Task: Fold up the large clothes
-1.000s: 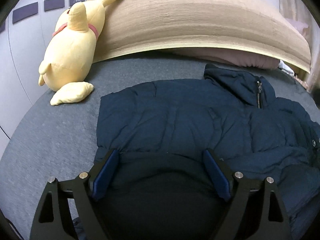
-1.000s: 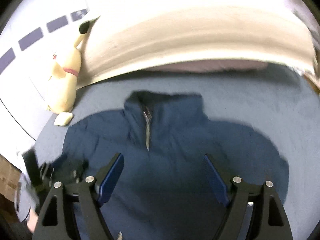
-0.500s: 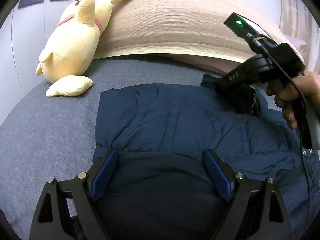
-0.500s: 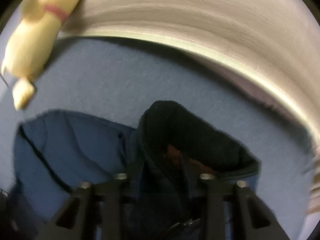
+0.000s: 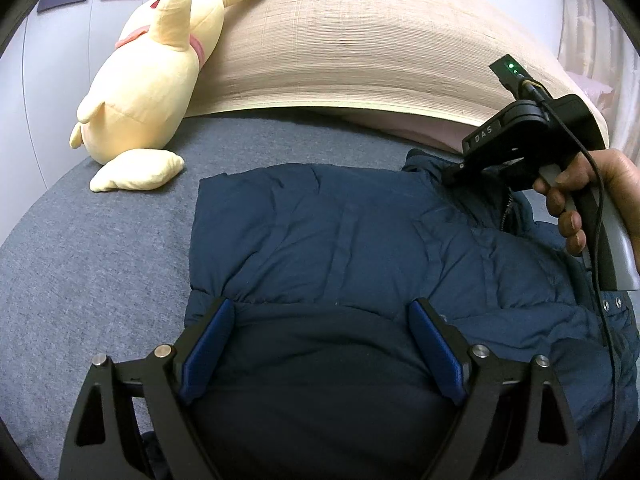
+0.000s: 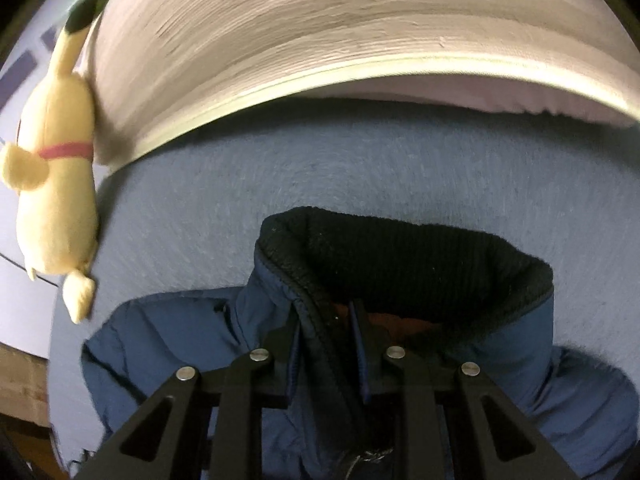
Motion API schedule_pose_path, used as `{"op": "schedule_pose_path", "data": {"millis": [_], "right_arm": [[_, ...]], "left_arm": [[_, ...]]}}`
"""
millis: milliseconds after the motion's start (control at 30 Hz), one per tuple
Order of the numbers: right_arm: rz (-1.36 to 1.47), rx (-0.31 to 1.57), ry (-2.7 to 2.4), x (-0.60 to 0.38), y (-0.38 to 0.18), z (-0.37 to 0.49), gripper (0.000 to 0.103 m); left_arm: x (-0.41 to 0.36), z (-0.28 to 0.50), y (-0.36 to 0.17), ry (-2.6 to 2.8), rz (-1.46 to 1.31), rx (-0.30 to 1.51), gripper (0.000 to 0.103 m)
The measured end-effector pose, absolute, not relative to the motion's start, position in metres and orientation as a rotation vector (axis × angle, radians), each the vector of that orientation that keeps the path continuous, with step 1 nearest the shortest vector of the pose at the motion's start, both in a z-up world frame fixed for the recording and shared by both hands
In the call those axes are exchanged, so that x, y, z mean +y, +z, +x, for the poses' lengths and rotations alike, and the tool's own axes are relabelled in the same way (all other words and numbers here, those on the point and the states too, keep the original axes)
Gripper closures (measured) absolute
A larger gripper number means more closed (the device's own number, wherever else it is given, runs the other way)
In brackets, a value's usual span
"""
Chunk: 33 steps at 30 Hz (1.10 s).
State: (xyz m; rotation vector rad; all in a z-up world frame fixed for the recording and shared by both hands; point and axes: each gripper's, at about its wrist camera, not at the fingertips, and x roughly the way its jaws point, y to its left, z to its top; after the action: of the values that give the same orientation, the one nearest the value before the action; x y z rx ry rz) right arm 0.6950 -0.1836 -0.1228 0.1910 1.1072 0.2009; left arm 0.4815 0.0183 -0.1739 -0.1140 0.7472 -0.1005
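The right claw [image 6: 326, 344] has just been closing and is clenched on the front edge of the collar [image 6: 400, 264] of a navy puffer jacket [image 5: 340, 240], the dark ribbed lining caught between its blue pads. White letters reading "DAS" show on the claw's black body in the left wrist view. A hand [image 5: 588, 196] grips its handle from the right, fingers curled round the trigger, the tool angled steeply down toward the collar. The left claw [image 5: 320, 344] hangs released over the jacket's dark hem, jaws wide, pads touching nothing. The jacket lies spread flat on a grey bed [image 5: 100, 260], collar toward the beige quilt [image 5: 360, 48] at the head. A yellow plush toy [image 5: 148, 84] leans at the quilt's left corner.
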Motion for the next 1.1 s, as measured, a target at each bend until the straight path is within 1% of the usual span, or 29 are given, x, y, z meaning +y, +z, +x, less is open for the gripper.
{"op": "schedule_pose_path", "data": {"millis": [100, 133, 167, 200, 233, 267, 300, 333, 400, 467, 567, 733, 833, 867, 900, 933, 967, 1100], "right_arm": [[0.209, 1.112, 0.196, -0.185, -0.122, 0.697, 0.079], [0.204, 1.111, 0.191, -0.183, -0.119, 0.695, 0.078], [0.197, 1.101, 0.192, -0.181, -0.115, 0.693, 0.073], [0.190, 1.094, 0.195, -0.179, -0.112, 0.690, 0.071], [0.180, 1.082, 0.198, -0.180, -0.106, 0.685, 0.063], [0.171, 1.069, 0.201, -0.179, -0.100, 0.681, 0.046], [0.162, 1.045, 0.205, -0.179, -0.095, 0.677, 0.041], [0.153, 0.996, 0.198, -0.181, -0.083, 0.670, 0.036], [0.155, 0.933, 0.183, -0.191, -0.066, 0.661, 0.033], [0.117, 0.911, 0.120, -0.201, -0.058, 0.655, 0.029], [0.130, 0.972, 0.062, -0.221, -0.068, 0.649, 0.029], [0.314, 1.055, 0.071, -0.251, -0.099, 0.644, 0.029], [0.358, 1.087, 0.092, -0.246, -0.111, 0.651, 0.029], [0.347, 1.115, 0.086, -0.244, -0.116, 0.654, 0.035], [0.329, 1.120, 0.075, -0.239, -0.119, 0.658, 0.045], [0.301, 1.121, 0.075, -0.234, -0.120, 0.660, 0.066], [0.294, 1.124, 0.074, -0.230, -0.122, 0.662, 0.072], [0.241, 1.094, 0.028, -0.219, -0.118, 0.661, 0.071]], "left_arm": [[0.018, 0.482, -0.174, -0.100, -0.115, 0.747, 0.014], [0.018, 0.482, -0.174, -0.100, -0.116, 0.748, 0.013], [0.018, 0.482, -0.174, -0.098, -0.117, 0.748, 0.013], [0.018, 0.482, -0.174, -0.099, -0.117, 0.749, 0.013], [0.018, 0.482, -0.175, -0.099, -0.118, 0.749, 0.013], [0.018, 0.482, -0.175, -0.099, -0.118, 0.749, 0.013], [0.018, 0.482, -0.175, -0.099, -0.118, 0.749, 0.013], [0.018, 0.482, -0.175, -0.098, -0.118, 0.749, 0.013], [0.018, 0.482, -0.174, -0.099, -0.119, 0.749, 0.013], [0.018, 0.482, -0.175, -0.099, -0.120, 0.749, 0.012], [0.018, 0.482, -0.175, -0.100, -0.121, 0.749, 0.012], [0.017, 0.482, -0.175, -0.099, -0.121, 0.750, 0.012], [0.018, 0.482, -0.175, -0.098, -0.123, 0.750, 0.011], [0.018, 0.482, -0.175, -0.097, -0.123, 0.750, 0.011], [0.018, 0.482, -0.175, -0.097, -0.122, 0.751, 0.011], [0.018, 0.482, -0.175, -0.099, -0.122, 0.751, 0.011], [0.018, 0.482, -0.175, -0.098, -0.123, 0.751, 0.011], [0.017, 0.482, -0.175, -0.101, -0.126, 0.751, 0.011]]}}
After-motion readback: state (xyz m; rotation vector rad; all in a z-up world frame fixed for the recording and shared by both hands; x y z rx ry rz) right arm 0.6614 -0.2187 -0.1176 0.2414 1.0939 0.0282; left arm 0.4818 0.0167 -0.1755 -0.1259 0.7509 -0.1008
